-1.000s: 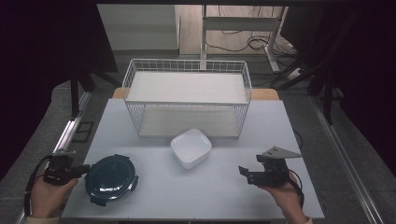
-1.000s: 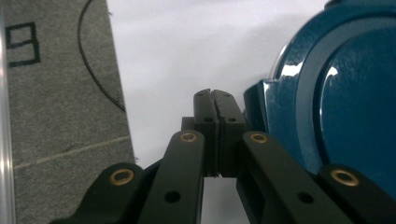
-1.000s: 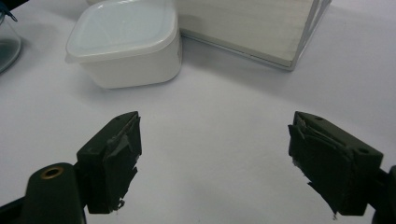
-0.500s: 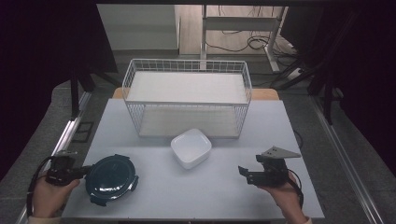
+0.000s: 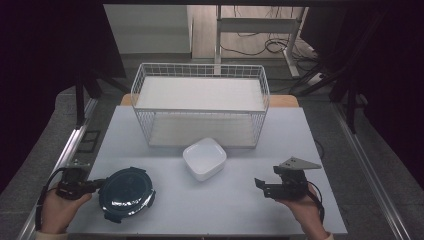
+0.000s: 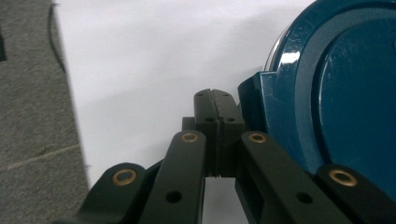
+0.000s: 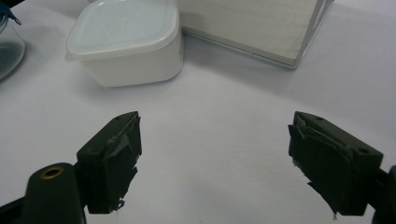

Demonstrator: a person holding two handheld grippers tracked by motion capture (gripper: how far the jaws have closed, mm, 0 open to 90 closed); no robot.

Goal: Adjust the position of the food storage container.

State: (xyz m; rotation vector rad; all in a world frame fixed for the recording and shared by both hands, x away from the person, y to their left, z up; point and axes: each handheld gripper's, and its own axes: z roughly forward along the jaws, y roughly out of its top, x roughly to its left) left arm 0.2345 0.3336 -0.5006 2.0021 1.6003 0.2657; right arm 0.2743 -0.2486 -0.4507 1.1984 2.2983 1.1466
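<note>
At the table's front left corner, the left gripper has its jaws pressed together, just beside a clip on the blue round lid. The left gripper view shows that clip close up. The right gripper is spread wide over bare table, near the white box.

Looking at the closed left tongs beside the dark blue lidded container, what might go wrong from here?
1. The left tongs are shut beside a latch tab of the dark blue container, gripping nothing; a push could slide it toward the near edge of the table.
2. The container sits close to that edge, leaving little margin.
3. The right tongs stand open, apart from the white square container, so nothing steadies either item.
</note>
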